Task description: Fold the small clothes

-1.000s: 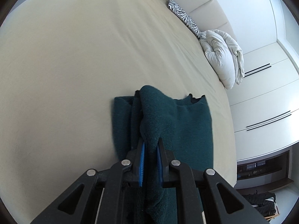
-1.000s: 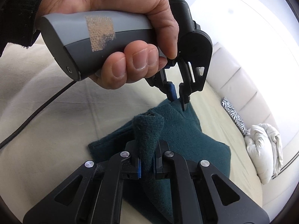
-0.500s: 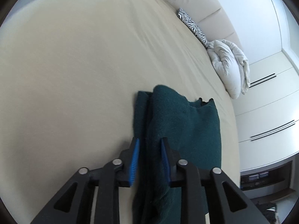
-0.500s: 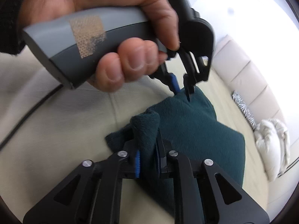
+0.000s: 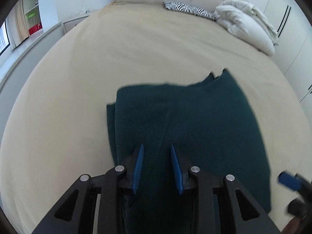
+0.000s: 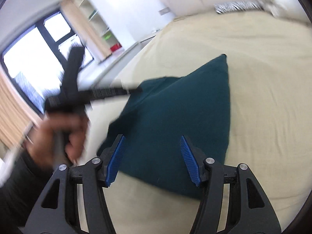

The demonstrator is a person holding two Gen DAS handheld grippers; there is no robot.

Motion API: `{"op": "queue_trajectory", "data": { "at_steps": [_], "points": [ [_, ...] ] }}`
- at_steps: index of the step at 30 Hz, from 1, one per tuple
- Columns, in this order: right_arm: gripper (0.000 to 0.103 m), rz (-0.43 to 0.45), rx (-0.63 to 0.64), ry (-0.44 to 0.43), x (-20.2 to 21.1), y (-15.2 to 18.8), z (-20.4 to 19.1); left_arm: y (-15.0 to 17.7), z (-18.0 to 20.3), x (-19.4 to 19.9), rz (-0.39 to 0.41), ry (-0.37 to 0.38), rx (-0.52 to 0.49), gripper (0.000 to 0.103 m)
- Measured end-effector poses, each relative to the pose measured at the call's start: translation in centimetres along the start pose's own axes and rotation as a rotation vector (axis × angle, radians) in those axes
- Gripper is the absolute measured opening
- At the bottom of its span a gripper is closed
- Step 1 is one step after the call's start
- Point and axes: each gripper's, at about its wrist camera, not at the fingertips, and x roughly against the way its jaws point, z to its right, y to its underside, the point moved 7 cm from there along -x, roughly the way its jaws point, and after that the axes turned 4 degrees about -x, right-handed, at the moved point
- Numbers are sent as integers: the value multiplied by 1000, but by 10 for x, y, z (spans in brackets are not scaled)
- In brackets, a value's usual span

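Teal knit garment [image 5: 187, 124] flat on bed [image 5: 97, 74], beneath released left gripper [image 5: 157, 167].

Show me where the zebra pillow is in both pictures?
Left wrist view: the zebra pillow lies top centre, against the headboard, just left of the white duvet.
Right wrist view: the pillow shows top right, blurred, at the bed's far end.
Shared landmark: the dark green garment on the bed.
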Motion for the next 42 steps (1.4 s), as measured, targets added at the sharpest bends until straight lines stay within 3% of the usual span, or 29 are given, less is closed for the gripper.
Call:
{"op": "queue_trajectory", "data": {
  "at_steps": [5, 10, 11, 15, 17, 21, 24, 26, 28, 30, 32, 34, 37, 39, 42],
  "points": [
    [57, -29, -160, -74, -15, -41, 39, 12, -3, 1, 32, -40, -47, 33],
    [57, -25, -308, -141, -59, -85, 78, 17, -10, -1, 50, -16, -30, 33],
    [57, -19, -321, -145, -55, -61, 87, 17, -9, -1, 52, -21, -37, 33],
    [57, -68, -418, -150, -105, -86, 113, 20, -10, -2, 65, -4, -24, 34],
    [57, -116, -467, -93, -136, -95, 135, 23, -13, -1, 74, 16, -7, 34],
    [56, -103, -452, -103, -164, -104, 153, 25, -11, -2, 81, -7, -33, 34],
    [54, -117, -474, -127, -163, -110, 159, 28, -13, 1, 87, 14, -23, 34],
    [55, -124, -476, -125, -140, -102, 153, 31, -13, 3, 101, 26, -25, 34],
    [58, -121, -430, -269, -116, -92, 124, 33, -13, 4, 116, 34, -32, 34],
    [58, -175, -367, -323, -98, -65, 104, 34, -14, 5, 124, 43, -33, 34],
    [57, -228, -352, -312, -97, -28, 101, 34, -15, 5, 129, 50, -37, 34],
    [57, -154, -320, -331, -87, -12, 104, 35, -16, 6, 134, 56, -44, 34],
    [57, -142, -397, -295, -60, -3, 105, 37, -19, 9, 129, 61, -41, 33],
    [59, -101, -371, -320, -38, 1, 90, 38, -17, 10, 129, 60, -44, 34],
    [59, -193, -329, -307, -40, 37, 77, 37, -19, 10, 135, 70, -48, 33]
  ]
}}
